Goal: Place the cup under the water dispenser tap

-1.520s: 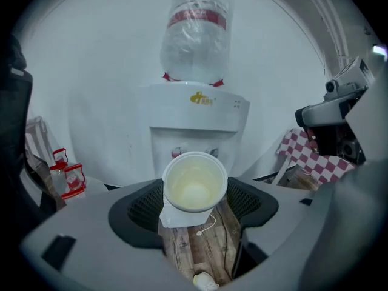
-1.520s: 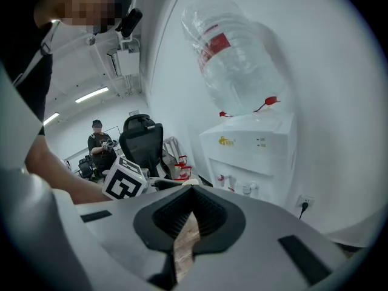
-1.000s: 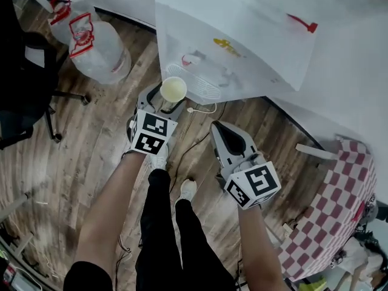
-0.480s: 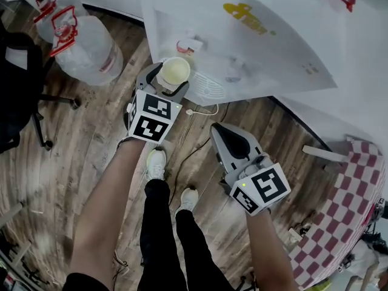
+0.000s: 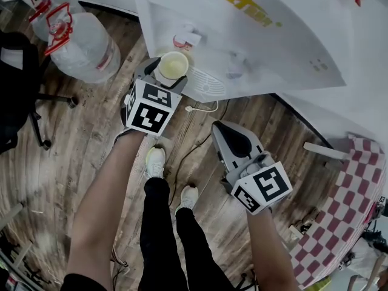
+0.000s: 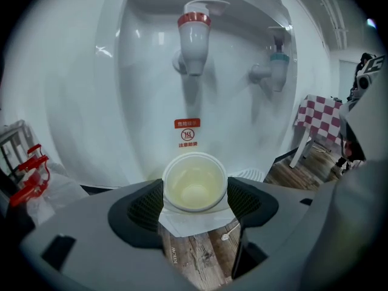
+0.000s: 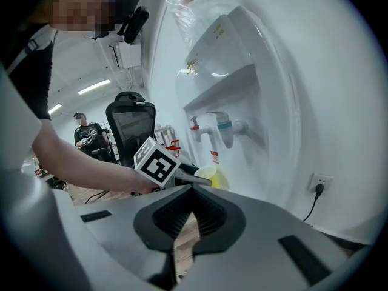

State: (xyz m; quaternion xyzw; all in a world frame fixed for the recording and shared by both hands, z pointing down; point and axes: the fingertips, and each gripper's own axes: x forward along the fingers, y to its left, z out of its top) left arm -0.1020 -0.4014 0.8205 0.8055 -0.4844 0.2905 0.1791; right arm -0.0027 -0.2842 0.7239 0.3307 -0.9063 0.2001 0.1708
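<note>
The left tongs (image 6: 194, 194) clamp the upright pale yellow cup (image 6: 195, 180) between their pads, with the red-capped tap (image 6: 194, 38) of the water dispenser (image 6: 109, 90) above and just ahead. The right tongs (image 7: 188, 214) are pinched together on nothing, off to the left tongs' right.

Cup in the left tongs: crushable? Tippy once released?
The cup looks like a thin disposable one, so it probably dents under a hard squeeze; its rim reads round in the left tongs. It seems empty, hence likely light and easy to tip if nudged.
</note>
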